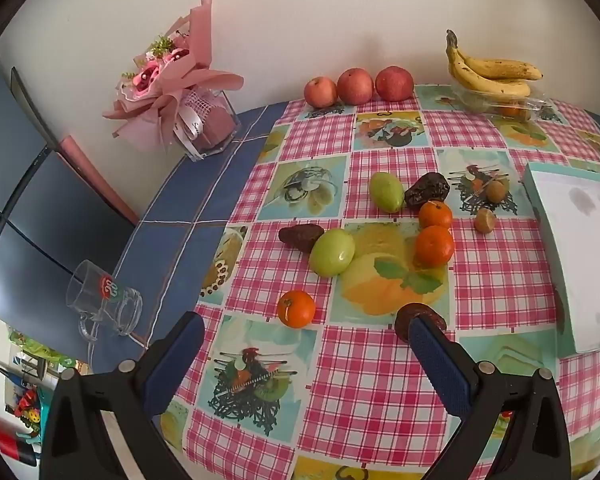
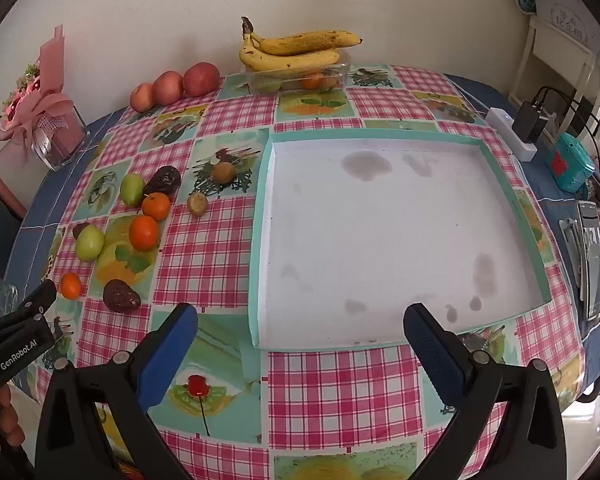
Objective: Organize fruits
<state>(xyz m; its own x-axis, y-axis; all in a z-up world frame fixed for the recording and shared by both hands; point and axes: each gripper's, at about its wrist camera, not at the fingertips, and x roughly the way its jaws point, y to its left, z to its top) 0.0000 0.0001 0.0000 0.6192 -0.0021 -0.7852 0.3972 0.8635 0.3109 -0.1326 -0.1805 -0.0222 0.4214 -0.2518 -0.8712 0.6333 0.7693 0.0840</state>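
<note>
Loose fruit lies on the checked tablecloth: several oranges (image 1: 296, 308), two green fruits (image 1: 332, 252), dark avocados (image 1: 426, 190) and two brown kiwis (image 1: 485, 221). My left gripper (image 1: 306, 330) is open and empty above the near fruit; its right finger hides part of a dark avocado (image 1: 404, 318). My right gripper (image 2: 300, 326) is open and empty over the near edge of a shallow white tray with a teal rim (image 2: 260, 216), which holds nothing. The fruit cluster (image 2: 144, 232) lies left of the tray.
Three red apples (image 1: 356, 86) and bananas on a clear container (image 1: 496, 76) stand by the wall. A flower bouquet in a clear box (image 1: 180, 96) and a glass mug (image 1: 104, 304) sit at left. A power strip (image 2: 512, 134), teal box and phone (image 2: 592, 256) lie at right.
</note>
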